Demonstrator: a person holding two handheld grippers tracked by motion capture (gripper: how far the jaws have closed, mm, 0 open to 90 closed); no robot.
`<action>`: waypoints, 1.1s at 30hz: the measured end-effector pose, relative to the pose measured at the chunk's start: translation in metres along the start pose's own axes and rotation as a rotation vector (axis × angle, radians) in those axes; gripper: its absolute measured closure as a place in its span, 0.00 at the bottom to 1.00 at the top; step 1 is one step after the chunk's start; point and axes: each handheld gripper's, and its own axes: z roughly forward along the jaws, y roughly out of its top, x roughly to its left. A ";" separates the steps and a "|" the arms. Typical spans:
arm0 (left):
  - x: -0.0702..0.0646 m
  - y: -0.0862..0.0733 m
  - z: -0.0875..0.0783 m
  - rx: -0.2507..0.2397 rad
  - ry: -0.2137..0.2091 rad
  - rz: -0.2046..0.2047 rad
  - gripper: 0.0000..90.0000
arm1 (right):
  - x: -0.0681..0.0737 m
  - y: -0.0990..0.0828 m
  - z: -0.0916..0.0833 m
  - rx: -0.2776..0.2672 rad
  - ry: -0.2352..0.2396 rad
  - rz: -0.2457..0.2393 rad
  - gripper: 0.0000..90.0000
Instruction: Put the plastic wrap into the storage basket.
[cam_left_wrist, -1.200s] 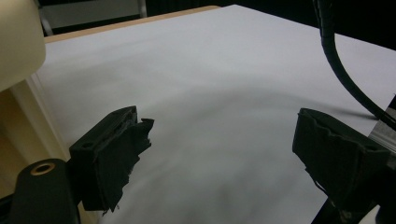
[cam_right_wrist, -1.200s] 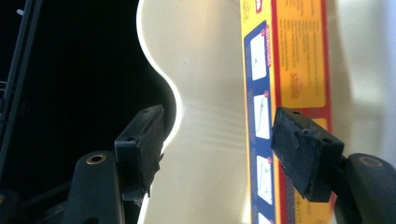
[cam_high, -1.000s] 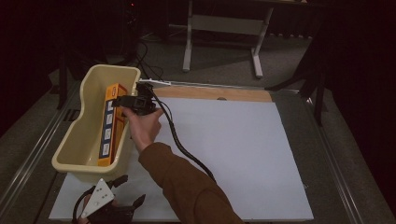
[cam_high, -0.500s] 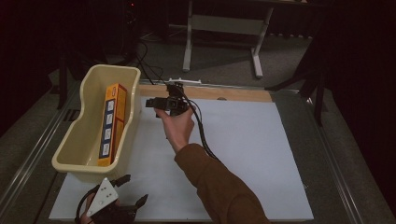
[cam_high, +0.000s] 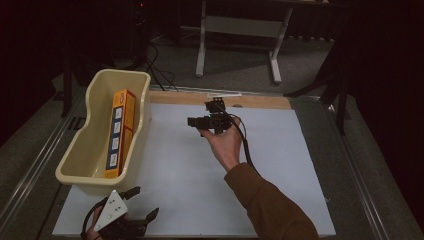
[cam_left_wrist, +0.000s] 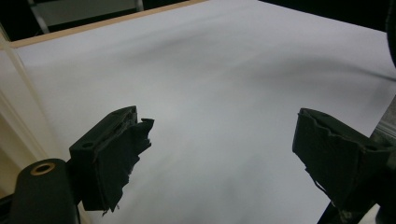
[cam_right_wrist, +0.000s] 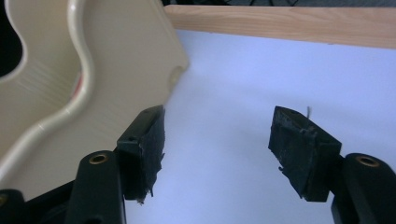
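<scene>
My right tool (cam_high: 206, 121), jaws just opened and empty, sits mid-frame; the orange box (cam_high: 120, 132) lies lengthwise in the tub (cam_high: 142, 107) at left; left tool (cam_high: 136, 204) gapes wide, empty

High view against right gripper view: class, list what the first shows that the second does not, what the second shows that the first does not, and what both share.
High view alone: the orange box standing on edge inside the cream tub, the brown sleeve, the left claw near the bottom edge, and the floor and table legs beyond.

Right gripper view alone: a close look between the right claw's open jaws, with nothing between them.

Both: the tub, the white sheet, the wooden strip along its far edge, and the right claw itself.
</scene>
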 end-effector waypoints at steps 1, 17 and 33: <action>0.000 0.000 0.000 0.000 0.000 -0.001 0.17 | -0.004 -0.003 -0.004 0.002 0.008 -0.011 0.39; -0.001 0.002 0.002 0.008 -0.001 0.005 0.17 | -0.070 -0.051 -0.046 0.031 -0.037 -0.131 0.35; 0.001 0.002 0.001 0.010 0.010 0.000 0.17 | -0.128 -0.119 -0.086 -0.038 -0.090 -0.188 0.34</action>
